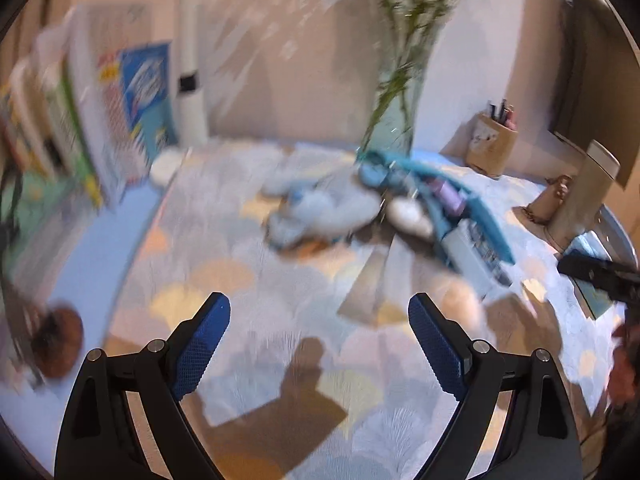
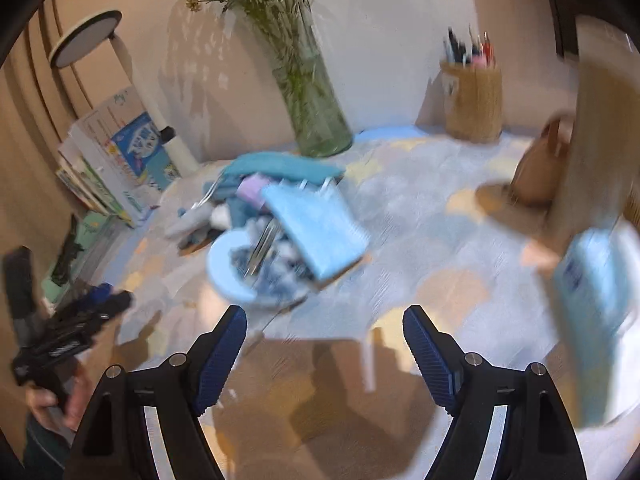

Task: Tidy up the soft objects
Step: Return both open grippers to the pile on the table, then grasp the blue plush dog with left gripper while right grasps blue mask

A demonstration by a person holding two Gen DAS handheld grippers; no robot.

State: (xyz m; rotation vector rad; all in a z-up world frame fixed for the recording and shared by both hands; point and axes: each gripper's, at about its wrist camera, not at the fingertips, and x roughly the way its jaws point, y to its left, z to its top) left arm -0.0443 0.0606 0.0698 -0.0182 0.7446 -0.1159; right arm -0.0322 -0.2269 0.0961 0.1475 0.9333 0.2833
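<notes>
Blue ribbed pads on the left gripper (image 1: 319, 314) are sitting spread wide right at the bottom of its view, nothing between them, just patterned tablecloth (image 1: 248, 280) showing underneath. Same deal with the right gripper (image 2: 325, 326): jaws standing apart and pinching nothing.

Both views are smearing pretty badly, so take the details loosely. Soft stuff is piling up mid-table in front of the glass vase (image 2: 316, 120): a pale blue plush toy (image 1: 320, 212) is lying on the cloth, and just beside it a teal pouch (image 2: 280, 168) is slumping over a jumble of smaller bits. A light blue folded cloth (image 2: 320, 232) is resting partly over a round light blue bowl (image 2: 232, 272) that's holding what looks like fabric scraps, though I can't tell exactly what's in there. A pen holder (image 2: 474, 100) is standing well apart toward the back wall.

My read: this is an in-between step, with both tools hovering empty near the table's front edge and nothing being carried. Next move is probably calling for one gripper to be reaching forward to the pile, settling its open jaws around one soft item.
</notes>
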